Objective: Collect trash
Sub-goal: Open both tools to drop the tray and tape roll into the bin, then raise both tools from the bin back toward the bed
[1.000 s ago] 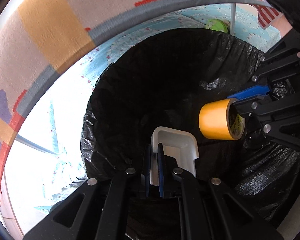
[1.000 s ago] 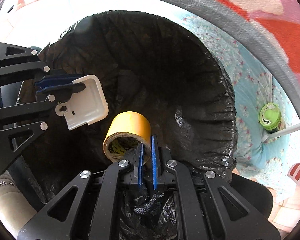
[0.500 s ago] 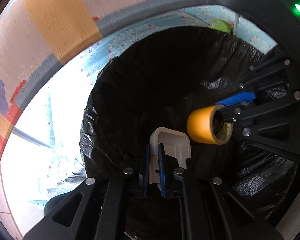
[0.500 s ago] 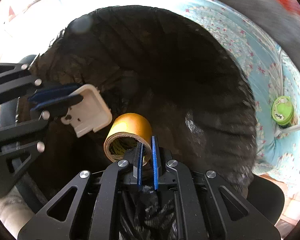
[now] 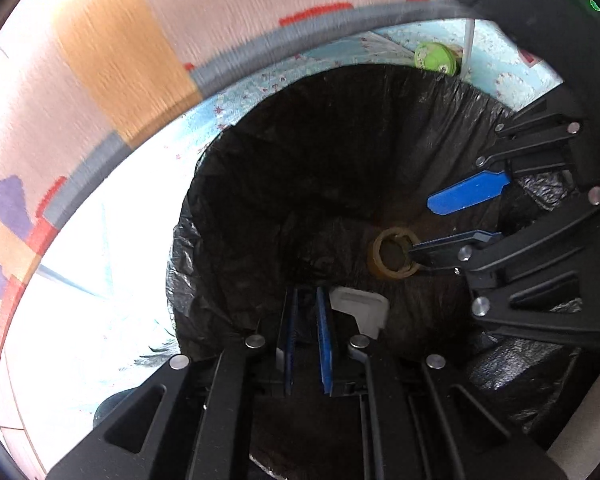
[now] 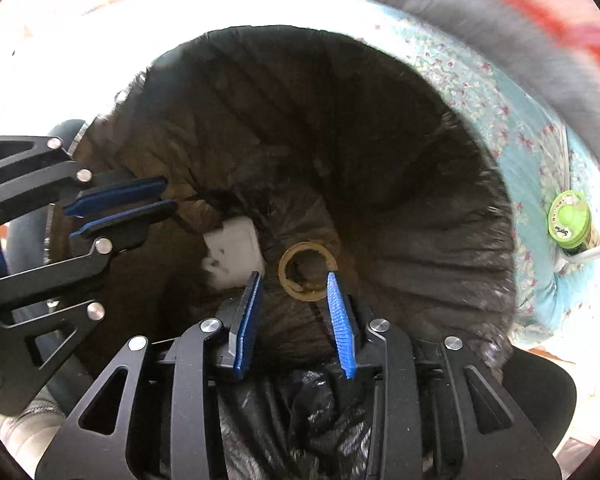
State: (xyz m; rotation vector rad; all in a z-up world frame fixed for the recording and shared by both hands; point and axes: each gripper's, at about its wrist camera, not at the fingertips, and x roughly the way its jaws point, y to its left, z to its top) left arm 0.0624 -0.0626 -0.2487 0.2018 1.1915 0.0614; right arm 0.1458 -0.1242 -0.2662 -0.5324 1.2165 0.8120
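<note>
1. Pale blue patterned cloth [image 6: 512,136] spreads around the scene, with a grey-edged rug [image 5: 112,52] in pink, orange and red blocks beyond it at 10 to 12 o'clock in the left view.
2. A bin lined with a black trash bag [image 6: 440,208] fills the middle of both views, its mouth wide.
3. Down in the bag lies a roll of tape [image 6: 307,271], seen end-on as a ring, with a white plastic tray [image 6: 232,256] just beside it at 9 o'clock.
4. The right gripper [image 6: 294,280] hangs over the bag with its blue jaws spread apart and nothing between them; the roll shows through the gap, well below.
5. The left gripper [image 5: 309,295] also points into the bag, jaws parted a little and holding nothing; the tray [image 5: 360,312] lies below, at 3 o'clock from its tips.
6. A green-lidded jar [image 6: 568,220] stands on the cloth outside the bag, at 3 o'clock in the right view.
</note>
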